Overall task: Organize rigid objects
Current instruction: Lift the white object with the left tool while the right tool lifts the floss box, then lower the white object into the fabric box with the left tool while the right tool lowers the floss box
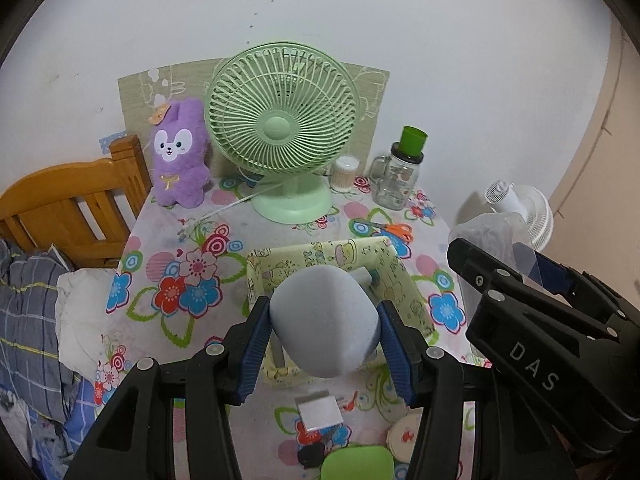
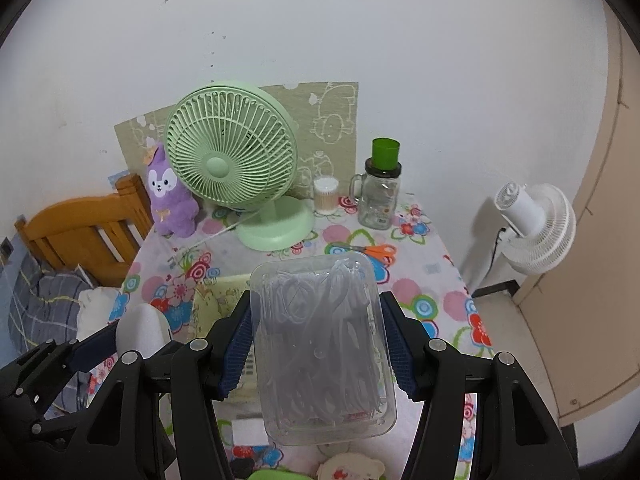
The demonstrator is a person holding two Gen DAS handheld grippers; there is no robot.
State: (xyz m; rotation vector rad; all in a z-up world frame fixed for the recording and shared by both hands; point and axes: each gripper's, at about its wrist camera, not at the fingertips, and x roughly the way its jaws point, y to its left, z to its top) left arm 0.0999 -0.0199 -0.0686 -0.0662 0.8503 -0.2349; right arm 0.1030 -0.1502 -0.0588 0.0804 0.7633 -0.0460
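My left gripper (image 1: 323, 314) is shut on a pale blue-grey rounded case (image 1: 326, 332), its blue pads pressed on both sides. The case hangs above a yellow-green cartoon-patterned box (image 1: 400, 276) on the flowered table (image 1: 168, 240). My right gripper (image 2: 316, 300) is shut on a clear plastic box (image 2: 320, 352) full of thin white pieces, held above the table's right half. In the right wrist view the rounded case (image 2: 140, 332) shows at lower left. The clear plastic box (image 1: 492, 228) shows at the right edge of the left wrist view.
At the back stand a green fan (image 1: 280, 128), a purple plush (image 1: 180, 160), a cotton-swab tub (image 1: 344, 172) and a glass jar with a green cup (image 1: 400, 176). Orange scissors (image 1: 394, 230) lie near the box. A white fan (image 2: 532, 228) stands right, a wooden bed frame (image 1: 72, 208) left.
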